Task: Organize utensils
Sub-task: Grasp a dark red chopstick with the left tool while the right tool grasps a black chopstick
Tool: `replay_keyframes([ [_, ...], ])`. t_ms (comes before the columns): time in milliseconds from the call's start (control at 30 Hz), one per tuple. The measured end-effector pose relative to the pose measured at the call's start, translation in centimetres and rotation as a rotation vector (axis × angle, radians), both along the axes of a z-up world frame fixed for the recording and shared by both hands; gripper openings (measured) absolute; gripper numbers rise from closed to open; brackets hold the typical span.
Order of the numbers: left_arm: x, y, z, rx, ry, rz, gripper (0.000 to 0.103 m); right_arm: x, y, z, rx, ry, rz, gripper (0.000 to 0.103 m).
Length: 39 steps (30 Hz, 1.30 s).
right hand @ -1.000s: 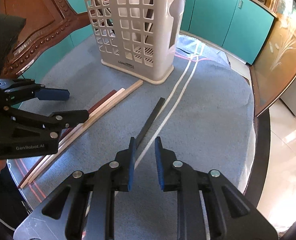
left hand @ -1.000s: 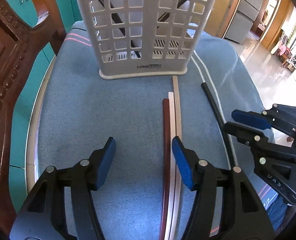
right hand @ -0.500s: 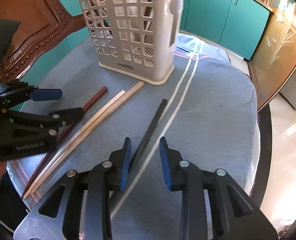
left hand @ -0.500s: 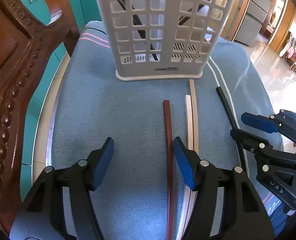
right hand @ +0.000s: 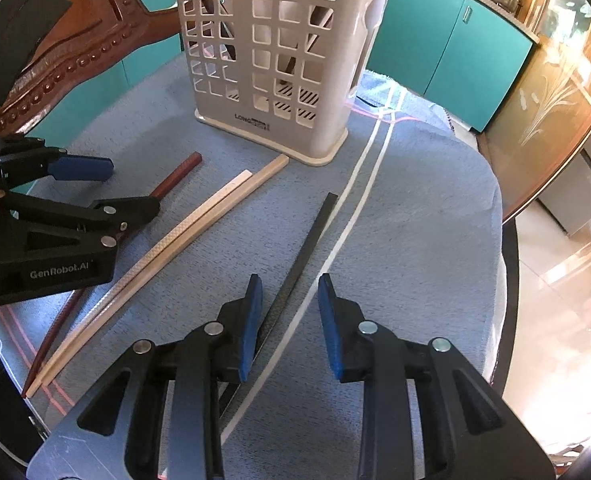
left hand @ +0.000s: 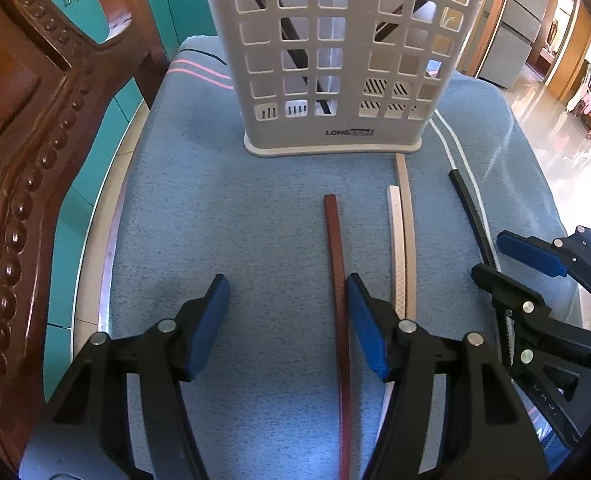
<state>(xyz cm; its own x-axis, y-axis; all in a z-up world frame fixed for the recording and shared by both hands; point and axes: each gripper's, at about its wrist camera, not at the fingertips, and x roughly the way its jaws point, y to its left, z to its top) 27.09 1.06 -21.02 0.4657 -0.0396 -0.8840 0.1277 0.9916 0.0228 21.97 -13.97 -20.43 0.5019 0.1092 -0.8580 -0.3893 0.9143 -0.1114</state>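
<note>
Left wrist view: the left gripper [left hand: 286,320] stands wide apart over the blue cloth [left hand: 223,216], holding nothing. The red-brown chopstick [left hand: 337,280] lies between its fingers, close against the right pad. The white chopstick [left hand: 396,248] and tan chopstick [left hand: 408,236] lie together just beside it. The perforated basket [left hand: 335,60] stands upright beyond, with dark sticks inside.

Right wrist view: the right gripper [right hand: 289,316] is parted, gripping nothing. The black chopstick [right hand: 303,248] runs between its fingers, nearer the left pad, alongside the cloth's white stripes [right hand: 359,184].
</note>
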Motion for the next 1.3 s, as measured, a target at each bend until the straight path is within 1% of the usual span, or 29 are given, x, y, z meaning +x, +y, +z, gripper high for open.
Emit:
replay_keyframes([
  [433,0.6,-0.2,-0.1,0.009,-0.002,0.004,0.062,-0.8,0.3,0.3,-0.026,-0.015,0.004,0.029],
  [567,0.7,-0.2,-0.1,0.009,-0.002,0.004,0.062,-1.2,0.6,0.3,-0.065,-0.034,-0.002,0.029],
  [667,0.8,-0.2,-0.1,0.008,-0.002,0.004,0.062,-1.8,1.0,0.8,-0.065,-0.065,0.012,0.029],
  [767,0.3,-0.3,0.1,0.008,-0.002,0.006,0.063,-3.1,1.6,2.4,-0.025,-0.144,0.086,0.029],
  [833,0.4,-0.3,0.1,0.007,-0.001,0.006,0.063,-3.6,1.9,3.1,0.001,-0.168,0.12,0.03],
  [900,0.4,-0.2,0.1,0.005,-0.001,0.006,0.063,-3.9,1.9,3.5,0.043,-0.158,0.144,0.03],
  [1100,0.4,-0.1,-0.1,0.002,0.0,0.007,0.063,-3.8,2.1,3.7,0.081,-0.124,0.172,0.03],
  [1300,0.3,0.0,-0.2,0.0,0.0,0.008,0.062,-2.6,1.2,3.0,0.08,-0.089,0.102,0.034],
])
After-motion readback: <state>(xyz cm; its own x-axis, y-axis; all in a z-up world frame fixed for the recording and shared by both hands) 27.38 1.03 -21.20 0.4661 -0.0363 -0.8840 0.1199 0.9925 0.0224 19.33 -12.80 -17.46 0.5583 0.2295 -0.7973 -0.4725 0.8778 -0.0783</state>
